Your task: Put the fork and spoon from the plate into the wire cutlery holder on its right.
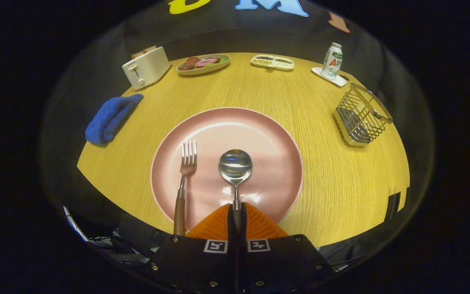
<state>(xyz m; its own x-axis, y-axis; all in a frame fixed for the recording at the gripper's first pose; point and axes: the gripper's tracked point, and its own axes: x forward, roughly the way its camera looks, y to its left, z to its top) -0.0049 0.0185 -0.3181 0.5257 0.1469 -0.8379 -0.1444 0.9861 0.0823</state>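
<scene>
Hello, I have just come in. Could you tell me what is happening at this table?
A person's hand-held gripper has its two fingers closed on the handle of the shiny metal spoon, which lies on the round pink plate. The wooden-handled fork lies beside it on the plate, untouched. The wire cutlery holder stands to the right on the yellow wooden table, with no cutlery seen in it yet.

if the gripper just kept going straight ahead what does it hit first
The gripper is shut on the spoon handle, so the spoon travels with it. Beyond the bowl lies the pink plate's far rim, then bare table; farther on, probably the divided snack tray, though depth is unclear.
</scene>
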